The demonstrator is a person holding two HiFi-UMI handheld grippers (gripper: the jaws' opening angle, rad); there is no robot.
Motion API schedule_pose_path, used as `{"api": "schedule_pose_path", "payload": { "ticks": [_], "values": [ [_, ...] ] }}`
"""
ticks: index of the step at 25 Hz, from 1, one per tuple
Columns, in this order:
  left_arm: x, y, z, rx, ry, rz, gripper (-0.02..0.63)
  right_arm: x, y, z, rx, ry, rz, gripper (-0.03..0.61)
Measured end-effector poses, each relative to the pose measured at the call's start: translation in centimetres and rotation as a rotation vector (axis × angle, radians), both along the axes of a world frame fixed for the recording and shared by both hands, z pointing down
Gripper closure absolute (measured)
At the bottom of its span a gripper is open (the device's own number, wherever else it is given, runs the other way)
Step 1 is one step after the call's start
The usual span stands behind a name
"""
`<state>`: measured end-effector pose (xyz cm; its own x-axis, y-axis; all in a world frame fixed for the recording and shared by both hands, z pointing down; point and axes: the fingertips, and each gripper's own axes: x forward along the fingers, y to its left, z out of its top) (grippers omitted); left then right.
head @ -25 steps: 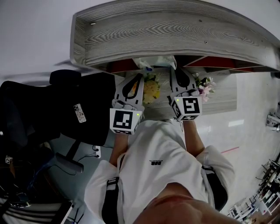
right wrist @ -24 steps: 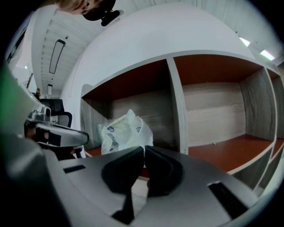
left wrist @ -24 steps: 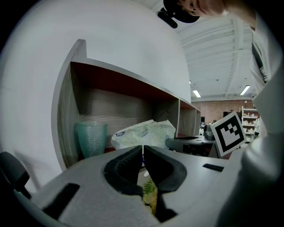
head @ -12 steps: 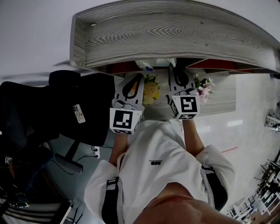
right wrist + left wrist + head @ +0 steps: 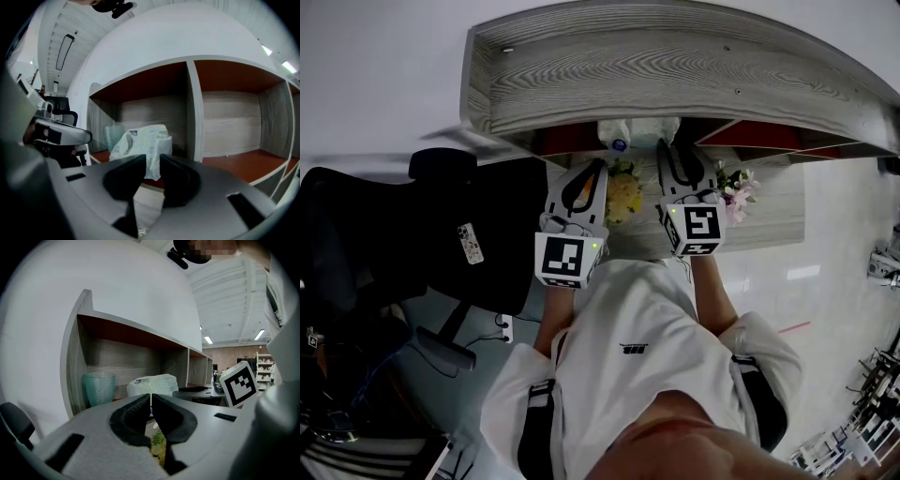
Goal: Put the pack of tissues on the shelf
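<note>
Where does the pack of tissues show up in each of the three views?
Head view: the pack of tissues is at top centre, under the top board of the shelf.
Left gripper view: centre, just right of the teal glass.
Right gripper view: centre-left, just above the jaws.
Shared landmark: the shelf; the pack is at its left compartment.

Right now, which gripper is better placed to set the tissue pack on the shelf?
Likely right. The right gripper holds the pack of tissues at the shelf, left compartment; the left gripper is shut and empty.
</note>
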<state>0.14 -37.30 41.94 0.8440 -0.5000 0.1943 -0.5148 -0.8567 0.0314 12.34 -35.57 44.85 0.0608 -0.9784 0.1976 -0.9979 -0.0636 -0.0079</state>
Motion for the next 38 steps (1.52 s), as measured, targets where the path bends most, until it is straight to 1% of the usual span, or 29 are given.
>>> {"api": "schedule_pose_path", "payload": {
  "ticks": [6,9,16,18,21,38],
  "values": [
    [-0.3,0.8,-0.6,0.019,0.008,0.003,0.580,-0.1,1.0,-0.3,0.008,0.008,0.009,0.482],
    [-0.4,1.3,-1.0,0.026,0.013,0.004,0.580,-0.2,1.3,0.0,-0.002,0.014,0.005,0.459],
    [-1.0,2.2,-1.5,0.041,0.022,0.003,0.578,-0.5,2.0,0.0,-0.004,0.022,0.007,0.459],
    [-1.1,2.5,-1.7,0.046,0.025,0.002,0.578,-0.6,2.2,0.1,-0.011,0.029,0.004,0.462],
    [-1.3,3.0,-1.9,0.051,0.028,0.001,0.578,-0.7,2.5,0.2,-0.019,0.047,-0.001,0.487],
    [-1.5,4.6,-2.4,0.061,0.033,0.015,0.580,-1.1,3.4,-0.1,-0.018,0.057,-0.001,0.489]
  ]
}}
